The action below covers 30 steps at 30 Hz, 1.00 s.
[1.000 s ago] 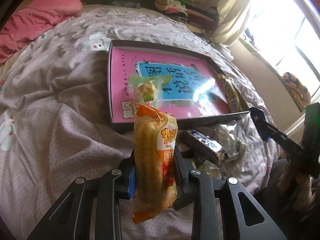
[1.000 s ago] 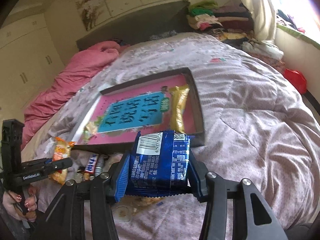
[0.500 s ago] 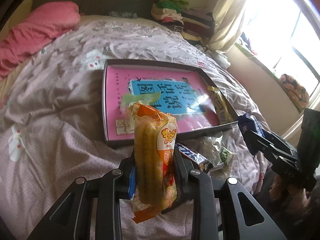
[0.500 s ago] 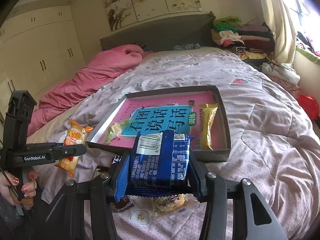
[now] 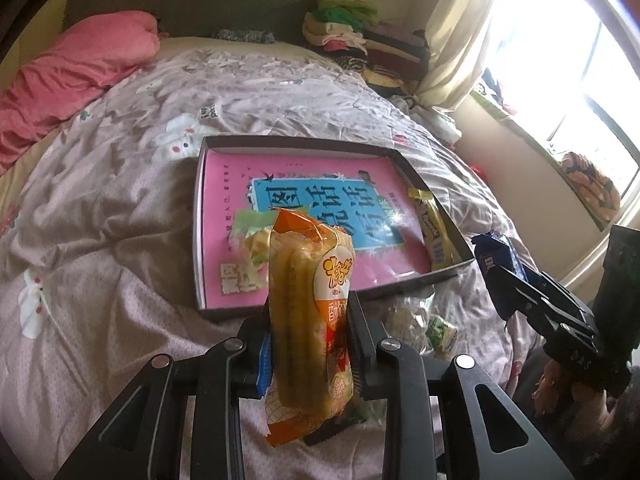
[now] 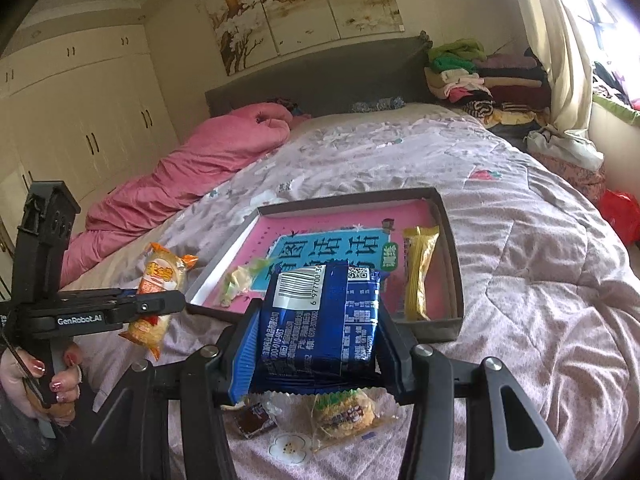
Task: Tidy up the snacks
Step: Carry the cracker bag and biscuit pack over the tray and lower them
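We've got both hands loaded above the near edge of the bed: the left gripper has its jaws pinched nearly closed on a tall orange snack packet, and the right gripper is clamped about half open on a blue packet. The tray lies just beyond, with a yellow bar along its right wall and a pale green sweet near its left. Here's our worry: the orange packet is held low and stands tall, so it could tip or slide out. The two grippers are near each other and might clash over the tray, and loose wrappers below could get knocked.
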Available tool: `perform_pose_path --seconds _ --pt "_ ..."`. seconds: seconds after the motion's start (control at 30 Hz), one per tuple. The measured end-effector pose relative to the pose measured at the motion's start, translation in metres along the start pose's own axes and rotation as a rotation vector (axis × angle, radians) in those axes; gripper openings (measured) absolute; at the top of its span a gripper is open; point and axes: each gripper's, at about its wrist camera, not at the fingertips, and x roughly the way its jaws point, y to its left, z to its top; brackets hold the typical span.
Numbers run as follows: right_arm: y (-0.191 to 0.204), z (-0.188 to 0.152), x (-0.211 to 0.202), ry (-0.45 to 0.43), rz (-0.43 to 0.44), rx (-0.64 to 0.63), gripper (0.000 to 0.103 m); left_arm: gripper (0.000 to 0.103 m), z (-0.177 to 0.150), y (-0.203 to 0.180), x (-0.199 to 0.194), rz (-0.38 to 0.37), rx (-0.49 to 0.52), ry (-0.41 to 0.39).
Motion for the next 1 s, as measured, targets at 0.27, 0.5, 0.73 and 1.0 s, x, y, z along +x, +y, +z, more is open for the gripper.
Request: perform_pose_path --seconds 0.27,0.5,0.73,1.0 --pt "0.0 0.014 0.004 -0.037 0.007 -0.01 0.051 0.031 0.022 -0.012 0.006 -0.003 0.001 -0.033" --pt "-0.002 0.023 0.006 -0.061 -0.011 -0.028 0.051 0.031 0.035 -0.025 0.015 -0.012 0.011 -0.042" --pt "-0.014 0.031 0.007 -0.072 -0.016 0.008 0.051 0.031 0.046 -0.034 0.027 -0.026 0.013 -0.041" --pt "-0.031 0.039 0.019 -0.06 -0.025 0.046 0.051 0.031 0.055 -0.043 0.043 -0.021 0.028 -0.031"
